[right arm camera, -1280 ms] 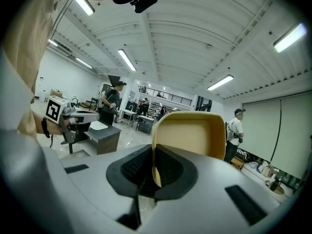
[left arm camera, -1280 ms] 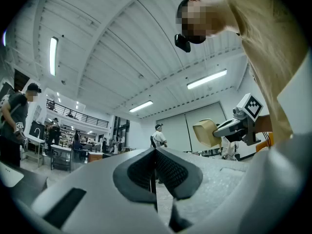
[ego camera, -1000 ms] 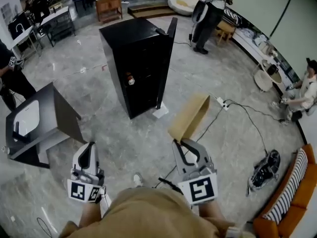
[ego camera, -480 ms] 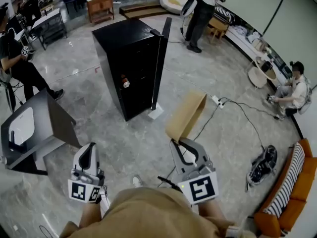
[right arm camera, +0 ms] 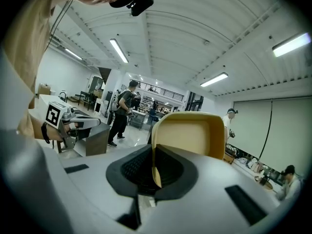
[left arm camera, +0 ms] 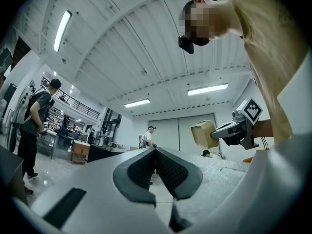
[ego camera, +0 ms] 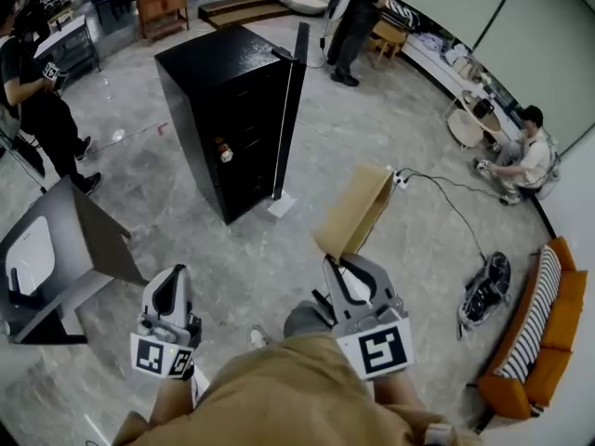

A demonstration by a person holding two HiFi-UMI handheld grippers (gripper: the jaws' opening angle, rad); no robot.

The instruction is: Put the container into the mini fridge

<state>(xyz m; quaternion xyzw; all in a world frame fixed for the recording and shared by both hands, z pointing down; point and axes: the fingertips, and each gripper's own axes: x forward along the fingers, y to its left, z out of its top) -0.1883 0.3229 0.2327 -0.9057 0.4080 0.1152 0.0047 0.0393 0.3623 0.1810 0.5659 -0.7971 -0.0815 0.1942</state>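
A tan, open-topped container (ego camera: 355, 212) sticks out ahead of my right gripper (ego camera: 341, 262), which is shut on its lower edge; the right gripper view shows the thin wall (right arm camera: 192, 133) pinched between the dark pads (right arm camera: 170, 167). The black mini fridge (ego camera: 223, 100) stands on the floor ahead and to the left, its door (ego camera: 290, 100) swung open and a small item on a shelf inside. My left gripper (ego camera: 171, 282) is low at the left, shut with nothing in it; its pads (left arm camera: 170, 167) meet. The left gripper view also shows the container (left arm camera: 204, 133).
A grey cabinet (ego camera: 56, 249) lies tipped at the left. A white sheet (ego camera: 282, 204) lies by the fridge's foot. A cable (ego camera: 446, 203), a black bag (ego camera: 483, 291) and an orange sofa (ego camera: 544, 360) are at the right. Several people stand or sit around the room.
Both grippers and the container have travelled across the floor with the person. The fridge has slid up and left in the head view, and a knee now shows between the grippers.
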